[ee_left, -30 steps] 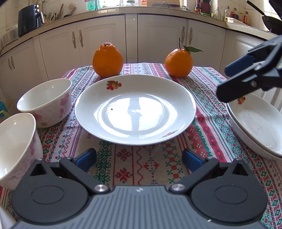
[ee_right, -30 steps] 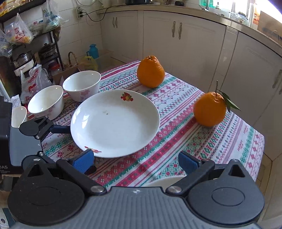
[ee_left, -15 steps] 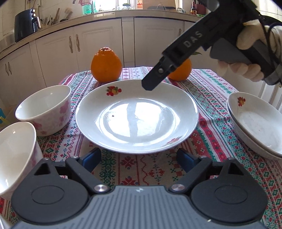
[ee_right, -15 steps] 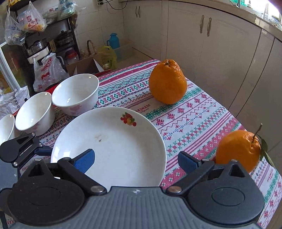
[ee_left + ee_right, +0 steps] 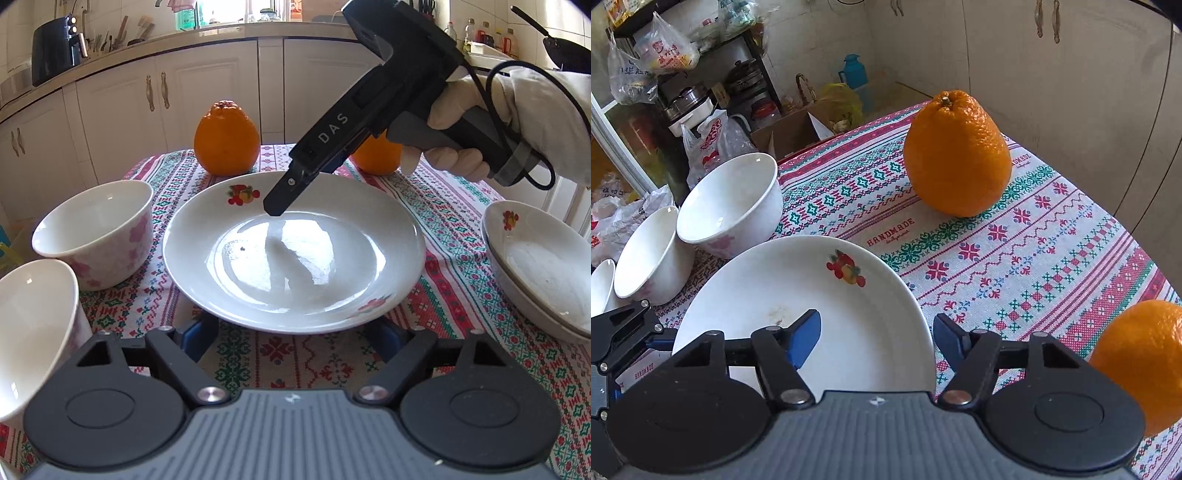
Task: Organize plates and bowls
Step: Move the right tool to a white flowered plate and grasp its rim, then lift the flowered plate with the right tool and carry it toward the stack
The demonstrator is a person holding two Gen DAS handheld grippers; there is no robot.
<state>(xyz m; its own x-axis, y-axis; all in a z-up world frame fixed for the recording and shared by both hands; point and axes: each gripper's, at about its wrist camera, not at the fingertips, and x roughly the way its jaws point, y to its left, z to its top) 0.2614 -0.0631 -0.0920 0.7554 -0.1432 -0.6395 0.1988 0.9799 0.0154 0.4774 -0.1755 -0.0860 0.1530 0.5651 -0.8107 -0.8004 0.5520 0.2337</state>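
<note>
Centre of the left wrist view: the white plate with its fruit motif sits flat on the patterned tablecloth, red, green and white cross-stitch bands running across the table. The left gripper is low at the plate's near rim, jaws spread wide, blue pads tucked on either side of the rim, gripping nothing. From the upper right, a gloved hand brings the right gripper down over the plate; in its own camera the right gripper stands released, one blue pad over the plate's basin, the other out past its rim above the cloth.

Left of frame, two pink-flowered bowls stand side by side, near the plate. Far right edge, the stacked plates rest apart from the centre one. Two oranges sit at the back of the table.

Behind: cream cabinets, a countertop with a black air fryer upper left, a dark pan upper right. The right wrist view shows plastic bags and a blue thermos on the floor side.
</note>
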